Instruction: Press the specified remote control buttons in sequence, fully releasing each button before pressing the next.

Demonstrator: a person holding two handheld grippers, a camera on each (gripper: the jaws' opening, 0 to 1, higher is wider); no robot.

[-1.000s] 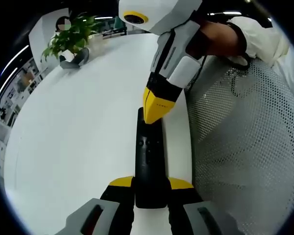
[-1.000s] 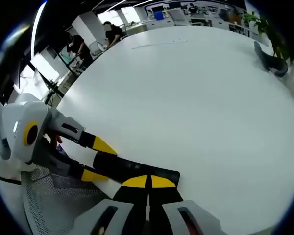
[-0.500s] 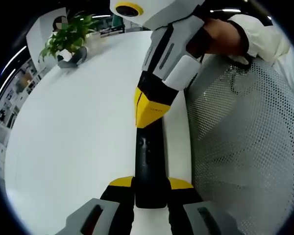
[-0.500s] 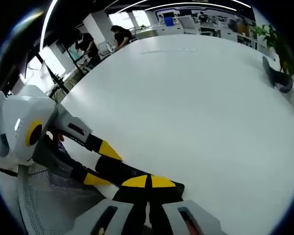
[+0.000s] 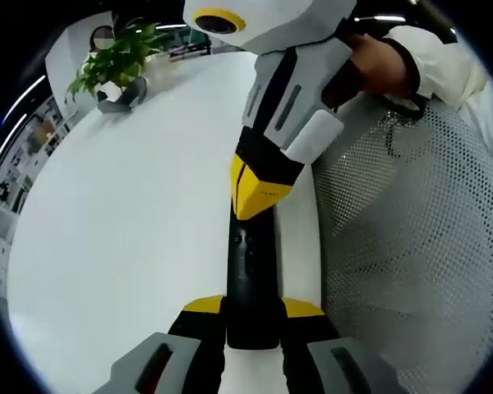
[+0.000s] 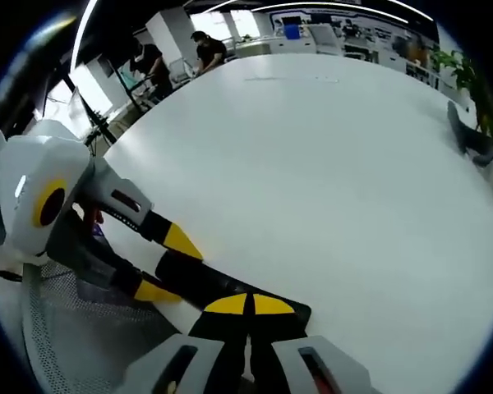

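Note:
A long black remote (image 5: 251,275) lies along the near edge of the white table (image 5: 123,213). My left gripper (image 5: 252,308) is shut on its near end, a yellow tip on either side. My right gripper (image 5: 253,203) comes down from above, shut, and its yellow tips sit on the remote's far half, just above a small cluster of buttons. In the right gripper view, my right gripper (image 6: 248,305) stays shut over the remote (image 6: 197,279), with the left gripper (image 6: 166,267) clamping it from the left.
A mesh chair back (image 5: 411,246) stands close to the table's edge on the right. At the table's far end are a potted plant (image 5: 119,61) and a dark object (image 5: 119,94). A person's hand (image 5: 378,66) holds the right gripper. People (image 6: 205,49) stand far behind.
My right gripper's shut tips have slid a little down the remote towards the left gripper, covering more of its far end. The left gripper and remote have held still.

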